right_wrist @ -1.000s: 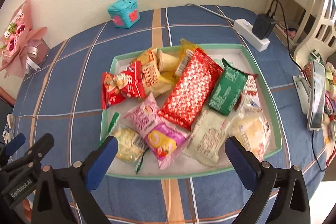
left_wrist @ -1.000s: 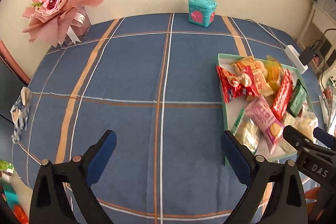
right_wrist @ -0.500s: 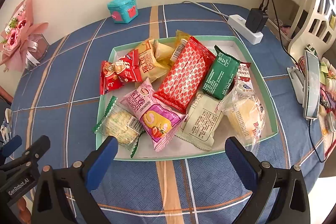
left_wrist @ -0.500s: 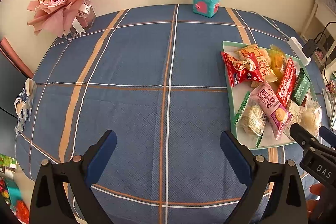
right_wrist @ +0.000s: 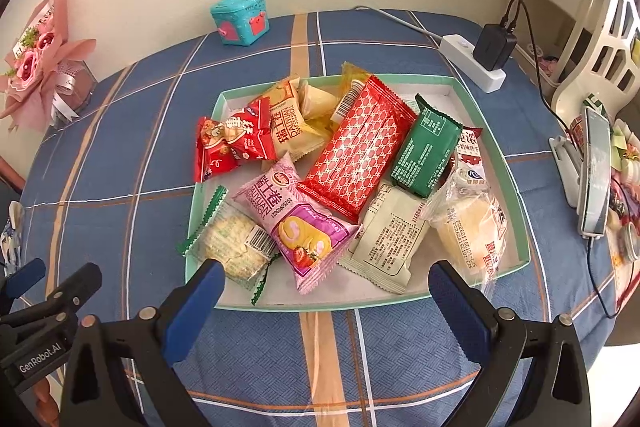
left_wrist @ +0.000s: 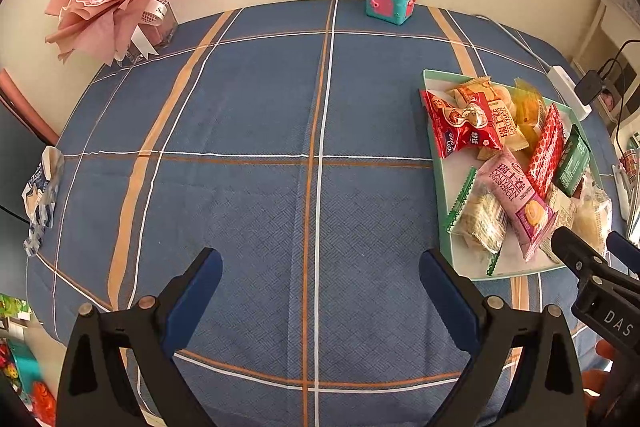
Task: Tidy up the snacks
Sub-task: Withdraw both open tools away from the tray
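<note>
Your left gripper (left_wrist: pixel 320 267): jaws spread wide, holding nothing, above the blue plaid tablecloth (left_wrist: pixel 248 115).
Your right gripper (right_wrist: pixel 326 277): jaws spread wide, empty, at the near rim of the shallow mint-green tray (right_wrist: pixel 524 239).
Snacks: pink Swiss-roll packet (right_wrist: pixel 298 223) and red patterned wrapper (right_wrist: pixel 356 151) lie piled in that tray.

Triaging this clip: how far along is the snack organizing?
Barely started. Done: nothing sorted; all packets still piled in the green tray. In hand: nothing; left tongs and right tongs are open and empty. Left: every snack, e.g. the pink Swiss roll and red packet.
</note>
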